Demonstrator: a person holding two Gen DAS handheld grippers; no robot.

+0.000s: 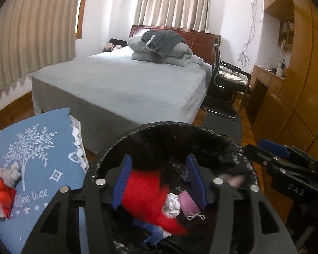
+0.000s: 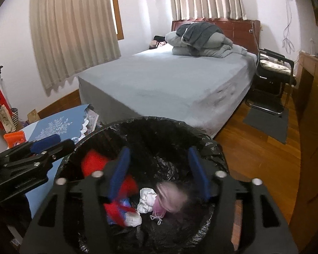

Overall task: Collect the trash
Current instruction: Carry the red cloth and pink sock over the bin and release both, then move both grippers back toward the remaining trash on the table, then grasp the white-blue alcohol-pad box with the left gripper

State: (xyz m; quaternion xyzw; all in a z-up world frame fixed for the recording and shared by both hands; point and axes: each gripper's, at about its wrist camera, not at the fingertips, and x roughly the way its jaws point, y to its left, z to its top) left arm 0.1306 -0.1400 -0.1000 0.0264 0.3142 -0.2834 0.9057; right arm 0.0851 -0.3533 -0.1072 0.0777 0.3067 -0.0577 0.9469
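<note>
Both claws, left claw [image 1: 159,180] and right claw [image 2: 159,173], hang wide apart and empty over a black-lined trash bin [image 2: 209,146] holding a red wrapper [image 1: 144,192], white tissue [image 2: 146,199] and pink mask [image 1: 187,201]. Beyond stands a grey bed [image 2: 180,80].

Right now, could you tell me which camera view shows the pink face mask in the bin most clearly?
The left wrist view: the pink face mask lies sharp beside the crumpled white tissue, its ear loop visible. In the right wrist view the mask is partly behind a pink motion-blurred smear, so only its lower edge and loop read clearly.
</note>
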